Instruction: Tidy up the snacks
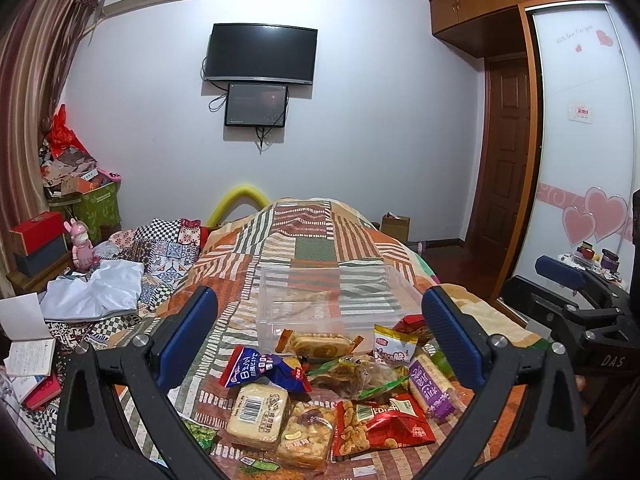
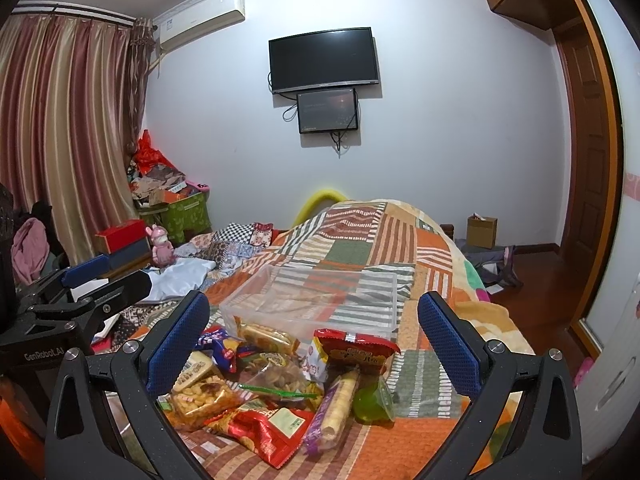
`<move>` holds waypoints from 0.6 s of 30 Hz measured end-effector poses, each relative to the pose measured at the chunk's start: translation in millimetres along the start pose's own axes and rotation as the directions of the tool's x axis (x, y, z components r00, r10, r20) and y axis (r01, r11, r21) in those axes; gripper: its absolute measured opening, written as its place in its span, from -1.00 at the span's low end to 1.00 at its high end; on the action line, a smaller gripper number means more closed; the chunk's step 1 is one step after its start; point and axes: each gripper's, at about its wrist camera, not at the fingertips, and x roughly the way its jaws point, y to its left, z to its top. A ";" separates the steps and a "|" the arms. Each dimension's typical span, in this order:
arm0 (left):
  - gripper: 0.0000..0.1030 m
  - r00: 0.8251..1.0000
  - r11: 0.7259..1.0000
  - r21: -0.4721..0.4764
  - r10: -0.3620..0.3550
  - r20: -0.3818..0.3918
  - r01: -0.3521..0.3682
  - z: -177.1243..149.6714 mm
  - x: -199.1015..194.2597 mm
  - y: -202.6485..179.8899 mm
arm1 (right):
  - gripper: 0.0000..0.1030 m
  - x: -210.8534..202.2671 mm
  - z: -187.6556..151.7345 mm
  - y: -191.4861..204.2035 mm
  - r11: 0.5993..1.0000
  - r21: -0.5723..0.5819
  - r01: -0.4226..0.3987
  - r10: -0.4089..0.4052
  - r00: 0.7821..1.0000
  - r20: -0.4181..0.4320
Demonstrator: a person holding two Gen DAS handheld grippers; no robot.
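Observation:
A pile of packaged snacks [image 1: 320, 392] lies on the patchwork bedspread, also in the right wrist view [image 2: 280, 384]. Just behind it stands a clear plastic bin [image 1: 332, 300], seen too in the right wrist view [image 2: 320, 300], with nothing plainly inside. My left gripper [image 1: 320, 332] is open and empty, hovering above the near side of the pile. My right gripper [image 2: 314, 336] is open and empty, also above the pile. The right gripper shows at the right edge of the left wrist view [image 1: 568, 300]; the left gripper shows at the left of the right wrist view [image 2: 80, 292].
A patchwork bedspread [image 1: 312, 240] covers the bed. White cloth [image 1: 96, 292] and a pink doll [image 1: 82, 244] lie to the left, with boxes [image 1: 36, 240] beyond. A notebook [image 1: 28, 344] sits at the near left. A wardrobe [image 1: 580, 160] stands to the right.

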 end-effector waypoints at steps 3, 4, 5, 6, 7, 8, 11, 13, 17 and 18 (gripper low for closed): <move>1.00 1.000 1.000 0.001 0.000 0.000 0.000 -0.6 0.2 -0.2 | 1.00 -0.3 -0.3 0.8 1.000 0.001 0.002 -0.002 1.000 0.001; 1.00 1.000 1.000 0.001 0.000 0.000 0.000 -0.9 0.3 -0.4 | 1.00 -0.2 -0.5 0.4 1.000 0.003 0.002 -0.002 1.000 0.002; 1.00 1.000 1.000 0.001 0.000 0.000 0.000 -0.8 0.3 -0.4 | 1.00 -0.1 -0.6 0.2 1.000 0.004 0.002 -0.002 1.000 0.002; 1.00 1.000 1.000 0.001 0.001 0.000 -0.001 -0.8 0.3 -0.4 | 1.00 -0.2 -0.6 -0.2 1.000 0.006 0.003 -0.003 1.000 0.003; 1.00 1.000 1.000 0.001 0.000 0.000 0.000 -0.4 0.1 -0.2 | 1.00 -0.5 -0.5 -0.2 1.000 0.006 0.003 -0.003 1.000 0.003; 1.00 1.000 1.000 0.000 0.000 0.000 0.000 -0.3 0.1 -0.2 | 1.00 -0.8 -0.5 -0.4 1.000 0.007 0.003 -0.003 1.000 0.003; 1.00 1.000 1.000 0.000 -0.001 -0.001 0.001 -0.3 0.2 -0.2 | 1.00 -1.3 -0.3 -0.3 1.000 0.007 0.005 -0.005 1.000 0.006; 1.00 1.000 1.000 0.001 0.000 0.000 0.000 -0.6 0.2 -0.3 | 1.00 -1.4 0.0 -1.4 1.000 0.008 0.003 -0.003 1.000 0.007; 1.00 1.000 1.000 0.000 0.000 0.000 0.000 -0.1 0.2 -0.1 | 1.00 -2.4 0.4 -1.4 1.000 0.007 0.005 -0.005 1.000 0.011; 1.00 1.000 1.000 0.000 -0.001 0.000 0.001 -0.4 0.4 -0.3 | 1.00 -2.6 0.5 -1.3 1.000 0.007 0.005 -0.005 1.000 0.011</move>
